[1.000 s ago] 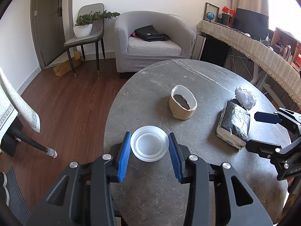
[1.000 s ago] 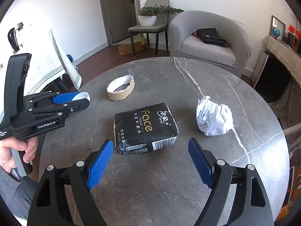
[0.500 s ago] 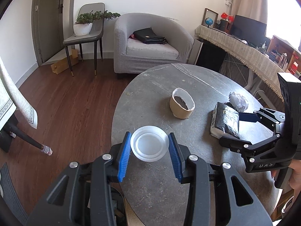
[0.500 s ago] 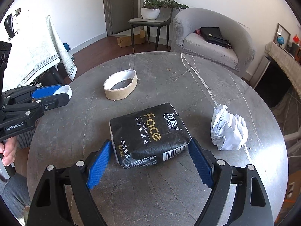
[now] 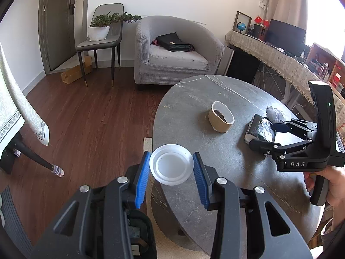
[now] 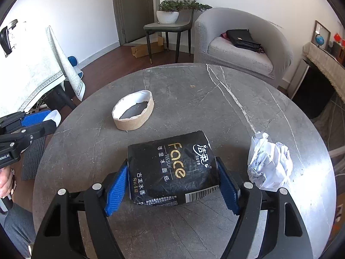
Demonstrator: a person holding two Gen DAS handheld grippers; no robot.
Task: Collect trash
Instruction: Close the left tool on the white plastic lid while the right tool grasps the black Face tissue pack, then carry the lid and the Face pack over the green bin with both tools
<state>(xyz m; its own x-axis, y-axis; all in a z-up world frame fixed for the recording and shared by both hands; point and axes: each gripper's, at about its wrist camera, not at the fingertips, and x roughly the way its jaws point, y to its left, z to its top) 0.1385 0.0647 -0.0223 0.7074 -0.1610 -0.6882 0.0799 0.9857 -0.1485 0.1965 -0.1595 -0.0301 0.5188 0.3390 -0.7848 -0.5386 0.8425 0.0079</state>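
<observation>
Closing on the tissue pack (image 6: 172,170), your right tongs (image 6: 172,185) now pinch it on the bench (image 6: 215,99); left tongs (image 5: 171,168) grip the lid (image 5: 171,164).

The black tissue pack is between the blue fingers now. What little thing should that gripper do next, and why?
Probably lift it a little off the table. The right gripper has just been closing, and its blue pads now sit against both sides of the black tissue pack, which lies flat on the tabletop. The left gripper already holds the white lid, so it is busy.
</observation>
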